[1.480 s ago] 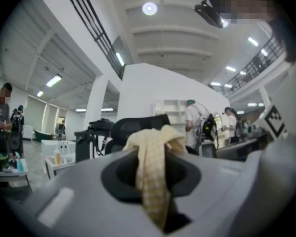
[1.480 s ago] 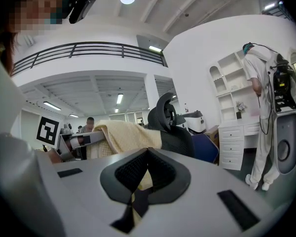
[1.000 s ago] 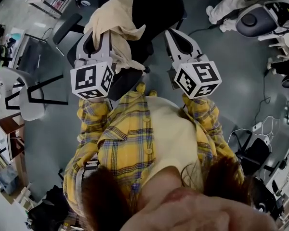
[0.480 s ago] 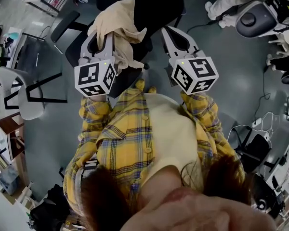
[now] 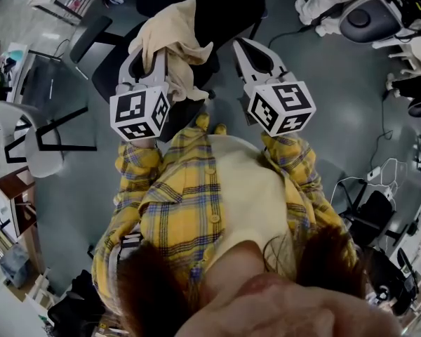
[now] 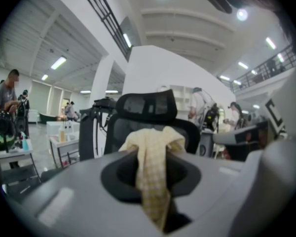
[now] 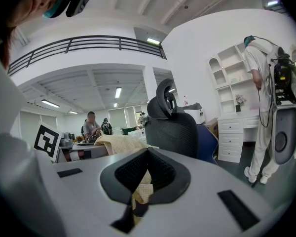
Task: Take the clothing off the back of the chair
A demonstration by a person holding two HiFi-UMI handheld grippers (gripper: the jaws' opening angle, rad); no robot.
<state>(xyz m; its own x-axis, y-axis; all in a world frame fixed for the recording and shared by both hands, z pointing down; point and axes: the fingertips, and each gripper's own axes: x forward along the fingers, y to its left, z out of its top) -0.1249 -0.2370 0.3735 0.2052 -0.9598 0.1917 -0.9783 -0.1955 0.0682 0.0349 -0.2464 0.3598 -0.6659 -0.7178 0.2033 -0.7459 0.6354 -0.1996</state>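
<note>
One pale yellow checked garment point(image 5: 172, 37), bunched, hangs pinched in the jaws of the left gripper point(image 5: 151, 53), in front of the black chair point(image 5: 224, 5) and its backrest. Jaws of the right gripper point(image 5: 244, 46) are closed together and empty, near the garment. A grey chair point(image 5: 28, 146) stands well apart on the left.

Yellow plaid shirt point(image 5: 182, 209), cream top point(image 5: 249, 195) — grey left tool point(image 5: 146, 53) and right tool point(image 5: 242, 44) carry black-and-white cubes point(image 5: 139, 114) point(image 5: 281, 107).
</note>
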